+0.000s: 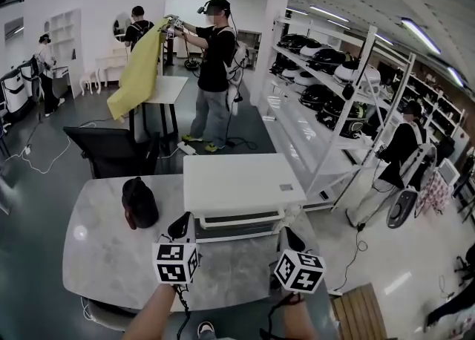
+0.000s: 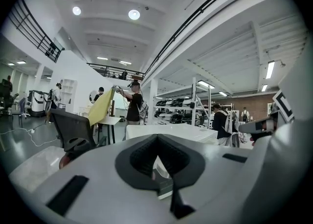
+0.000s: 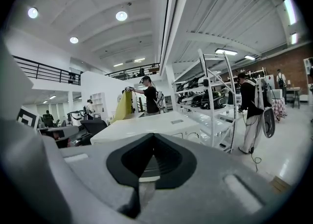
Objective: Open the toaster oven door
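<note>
The white toaster oven (image 1: pixel 241 179) stands on the grey marble table (image 1: pixel 96 249), and its door (image 1: pixel 239 221) faces me, closed. My left gripper (image 1: pixel 179 225) hovers just before the door's left end and my right gripper (image 1: pixel 294 240) before its right end; neither touches it. In the left gripper view the jaws of the left gripper (image 2: pixel 158 145) meet with nothing between them, and the oven (image 2: pixel 171 131) lies beyond. The right gripper (image 3: pixel 147 145) looks the same, jaws together, oven (image 3: pixel 142 126) straight ahead.
A dark rounded object (image 1: pixel 139 203) sits on the table left of the oven. A black office chair (image 1: pixel 111 151) stands behind the table. White shelving (image 1: pixel 326 101) runs along the right, where a person (image 1: pixel 397 157) stands. Another person (image 1: pixel 215 71) stands further back, and a wooden pallet (image 1: pixel 364 312) lies at lower right.
</note>
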### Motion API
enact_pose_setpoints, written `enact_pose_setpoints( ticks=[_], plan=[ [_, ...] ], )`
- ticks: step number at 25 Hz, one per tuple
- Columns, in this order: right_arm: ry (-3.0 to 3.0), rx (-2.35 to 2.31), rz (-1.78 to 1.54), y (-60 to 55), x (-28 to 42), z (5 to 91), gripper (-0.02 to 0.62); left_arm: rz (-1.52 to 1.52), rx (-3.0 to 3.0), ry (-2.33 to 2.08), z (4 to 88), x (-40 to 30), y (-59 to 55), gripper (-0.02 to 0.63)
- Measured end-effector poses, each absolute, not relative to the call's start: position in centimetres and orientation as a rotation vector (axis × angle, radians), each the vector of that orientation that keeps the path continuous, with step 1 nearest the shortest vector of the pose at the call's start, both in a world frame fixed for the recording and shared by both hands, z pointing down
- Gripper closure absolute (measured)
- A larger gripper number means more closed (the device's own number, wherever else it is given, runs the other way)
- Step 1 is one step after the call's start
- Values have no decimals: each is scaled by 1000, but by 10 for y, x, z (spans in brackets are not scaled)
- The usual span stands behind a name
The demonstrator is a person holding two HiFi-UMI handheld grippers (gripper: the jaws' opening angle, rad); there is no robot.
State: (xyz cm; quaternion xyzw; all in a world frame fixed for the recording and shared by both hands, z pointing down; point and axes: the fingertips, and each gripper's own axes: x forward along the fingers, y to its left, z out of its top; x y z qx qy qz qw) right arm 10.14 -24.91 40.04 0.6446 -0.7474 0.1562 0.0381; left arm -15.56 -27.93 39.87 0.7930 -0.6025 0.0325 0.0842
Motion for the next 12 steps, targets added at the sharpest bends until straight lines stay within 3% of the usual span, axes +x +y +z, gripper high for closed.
enact_pose_setpoints(
  ticks=[12],
  plan=[
    [-2257,1974,486,-284,97,412,591,126,2293,-1814,423,-176,-305,611]
  ],
)
